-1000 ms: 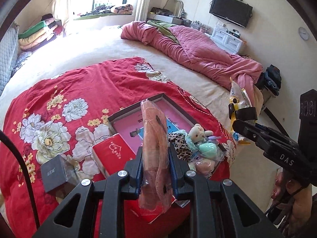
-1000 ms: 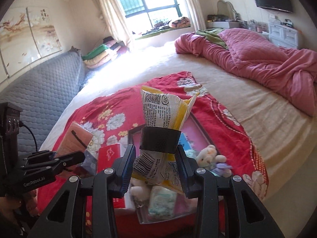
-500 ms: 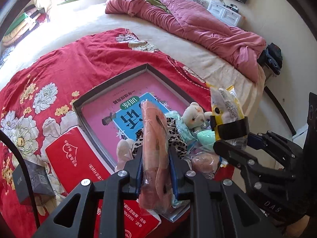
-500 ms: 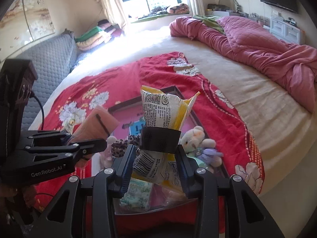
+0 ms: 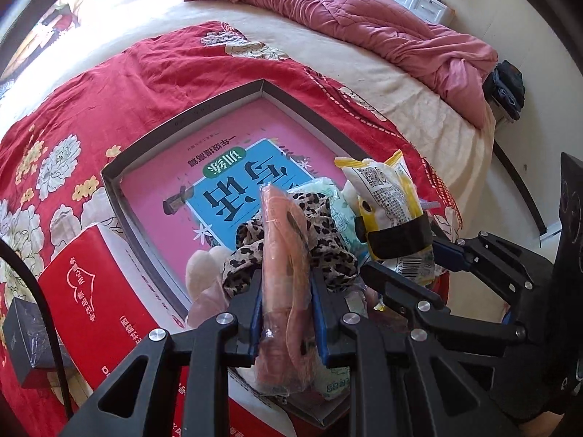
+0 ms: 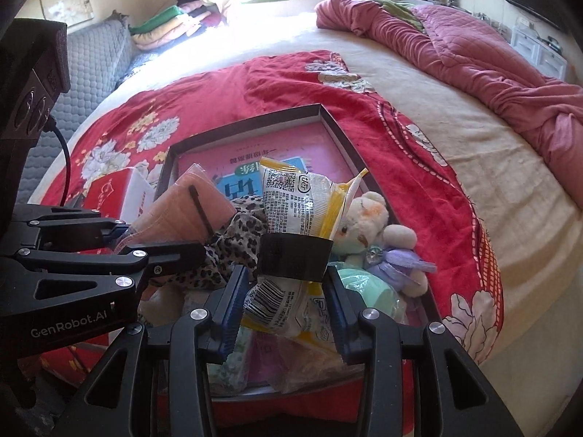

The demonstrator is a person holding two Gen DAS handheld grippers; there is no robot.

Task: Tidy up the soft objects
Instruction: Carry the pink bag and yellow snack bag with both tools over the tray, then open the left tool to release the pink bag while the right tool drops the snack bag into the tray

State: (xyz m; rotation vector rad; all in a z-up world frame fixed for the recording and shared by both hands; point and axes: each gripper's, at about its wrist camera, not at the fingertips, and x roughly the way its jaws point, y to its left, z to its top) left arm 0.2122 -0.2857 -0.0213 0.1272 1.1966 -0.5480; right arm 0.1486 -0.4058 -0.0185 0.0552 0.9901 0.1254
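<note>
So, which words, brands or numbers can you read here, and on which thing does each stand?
"GenRobot.AI": on the left gripper.
Chinese print on the pink book, the red box and the yellow packet: too blurred to read.

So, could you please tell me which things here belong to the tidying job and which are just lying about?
Part of the job:
- pink packet in the left tongs
- yellow packet between the opening right tongs
- shallow box
- plush bear
- leopard cloth

Lying about:
- red carton
- pink quilt
- black box
</note>
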